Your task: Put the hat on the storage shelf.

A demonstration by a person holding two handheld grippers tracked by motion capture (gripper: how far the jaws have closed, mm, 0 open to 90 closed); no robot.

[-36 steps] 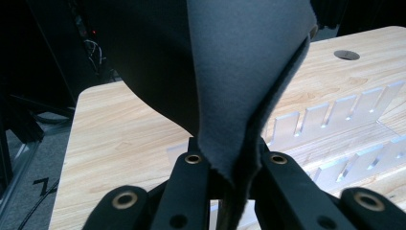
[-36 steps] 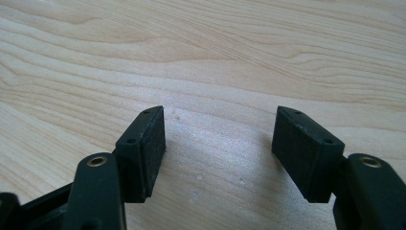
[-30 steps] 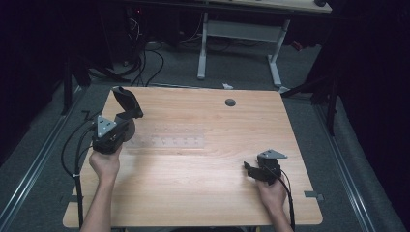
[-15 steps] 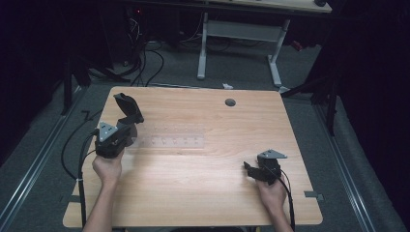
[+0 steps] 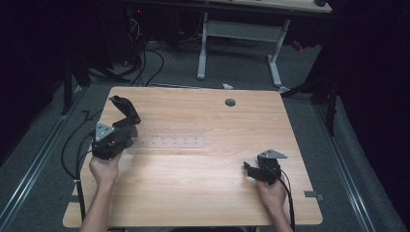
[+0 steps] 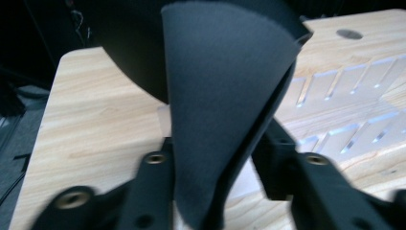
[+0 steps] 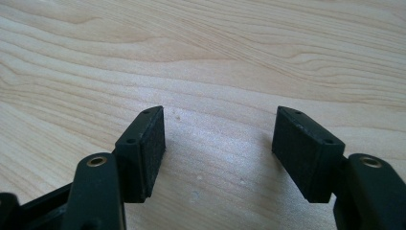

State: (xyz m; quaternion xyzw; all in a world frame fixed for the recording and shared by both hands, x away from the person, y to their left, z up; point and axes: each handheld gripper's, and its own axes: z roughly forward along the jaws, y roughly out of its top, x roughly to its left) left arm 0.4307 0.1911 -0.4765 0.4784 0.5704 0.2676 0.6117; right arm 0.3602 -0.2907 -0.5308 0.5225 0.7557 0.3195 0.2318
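Observation:
A black flexible sheet (image 6: 225, 96), curled into a fold, stands up between the jaws of my left gripper (image 6: 218, 153). Those jaws have just been opening and now stand apart, with the sheet loose between the pads. From above, the sheet (image 5: 124, 110) rises at the table's left side just beyond the left gripper (image 5: 126, 126). My right gripper (image 5: 247, 169) rests low over the bare wood near the front right. It is open, and nothing lies between its pads (image 7: 148, 153).
A clear plastic tray with slotted compartments (image 5: 176, 141) lies flat on the wooden table (image 5: 203, 193), just right of the left gripper. A round cable hole (image 5: 230, 102) sits near the far edge. Cables (image 5: 77, 159) trail off the left side.
The left gripper and the black sheet have drifted slightly toward the person. The right gripper has stayed in place.

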